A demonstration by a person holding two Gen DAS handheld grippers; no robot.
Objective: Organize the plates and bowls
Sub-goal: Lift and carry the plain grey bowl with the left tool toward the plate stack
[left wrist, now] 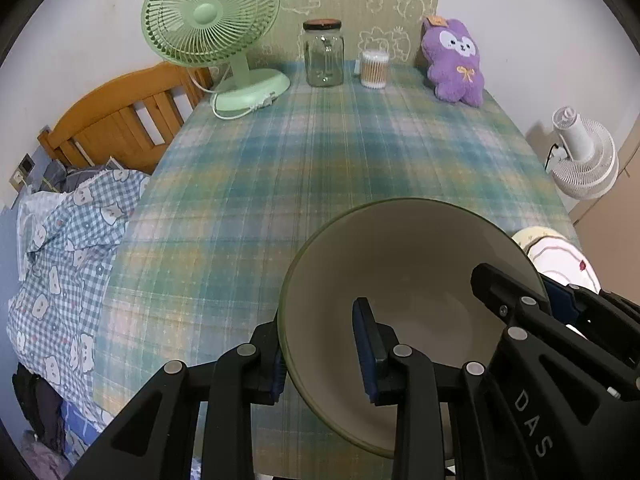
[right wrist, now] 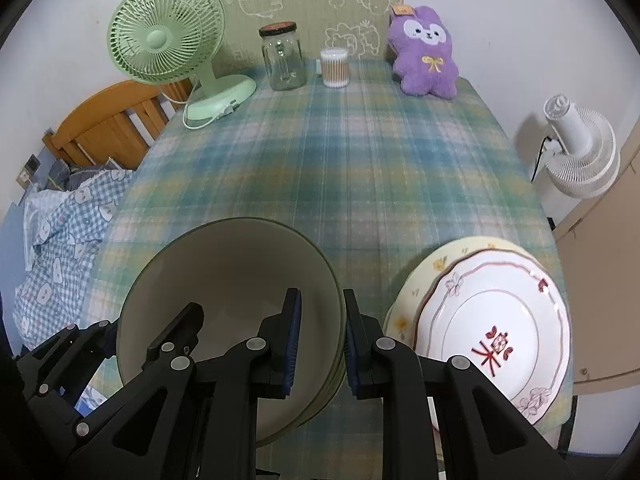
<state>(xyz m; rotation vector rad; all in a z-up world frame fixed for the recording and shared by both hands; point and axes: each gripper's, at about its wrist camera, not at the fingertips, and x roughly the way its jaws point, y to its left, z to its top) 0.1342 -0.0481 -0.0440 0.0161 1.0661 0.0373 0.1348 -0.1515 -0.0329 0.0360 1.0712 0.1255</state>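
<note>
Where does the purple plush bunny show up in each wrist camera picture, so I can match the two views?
Left wrist view: the purple plush bunny sits at the table's far right corner, upper right of the picture.
Right wrist view: the bunny is again at the far right corner, upper right of centre.
Shared landmark: the clear glass jar with a dark lid, left of the bunny in both.

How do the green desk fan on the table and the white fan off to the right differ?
The green desk fan stands on the plaid table, at its far left; the white fan sits off the table, beyond its right edge near the wall. The green desk fan's round cage faces the cameras with its hub showing; the white fan is turned away, showing its motor housing. The green one is pale green, the white one all white. Both have a cord.
</note>
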